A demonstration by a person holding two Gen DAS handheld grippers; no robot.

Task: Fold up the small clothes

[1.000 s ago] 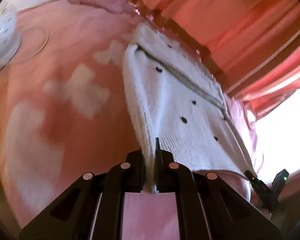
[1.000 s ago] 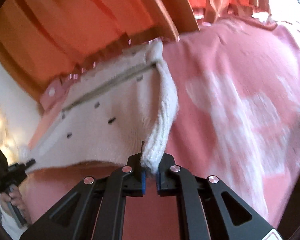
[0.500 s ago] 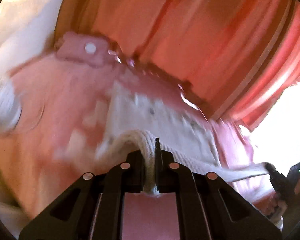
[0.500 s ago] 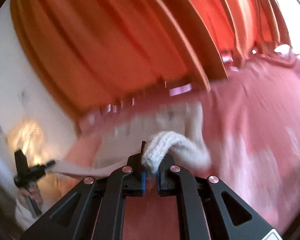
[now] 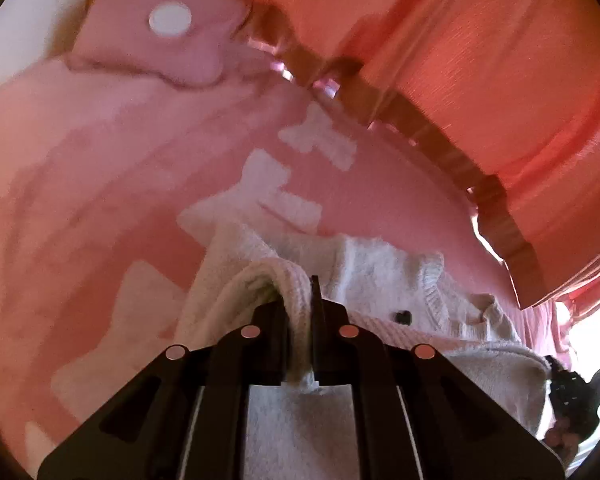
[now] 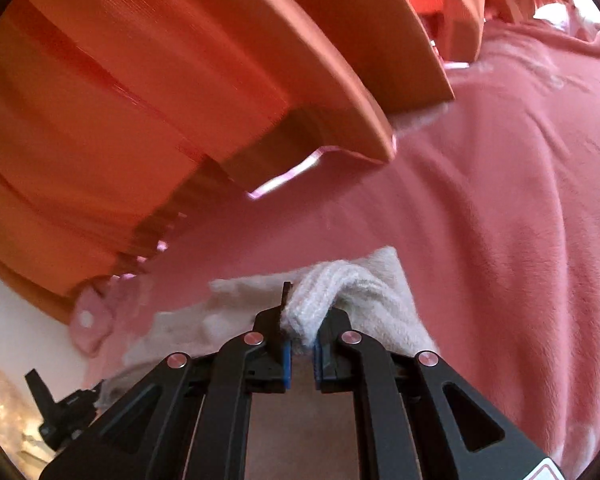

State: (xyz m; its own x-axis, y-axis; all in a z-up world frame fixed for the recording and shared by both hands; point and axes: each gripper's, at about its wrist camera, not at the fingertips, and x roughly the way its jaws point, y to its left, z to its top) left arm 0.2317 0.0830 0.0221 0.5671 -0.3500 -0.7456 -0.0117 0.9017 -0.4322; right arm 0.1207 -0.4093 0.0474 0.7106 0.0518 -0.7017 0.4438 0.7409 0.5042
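left tool [image 5: 300, 312]: jaws closed on a ribbed edge of the white knit garment [image 5: 380, 276] | right tool [image 6: 300, 332]: jaws pinching another bunched edge of it [image 6: 340, 284] | garment: doubled over on the pink blanket [image 5: 100, 200], spanning between both tools, just ahead of their tips | orange curtain [image 6: 140, 80] behind

Bed covered by pink blanket [image 5: 80, 184] with pale patches [image 5: 268, 188], soft and rumpled. White knit garment [image 5: 380, 272] lies bunched on it toward 5 o'clock in the left view. Pink pillow [image 5: 156, 48] with a white dot at 11 o'clock, on the blanket's far edge.
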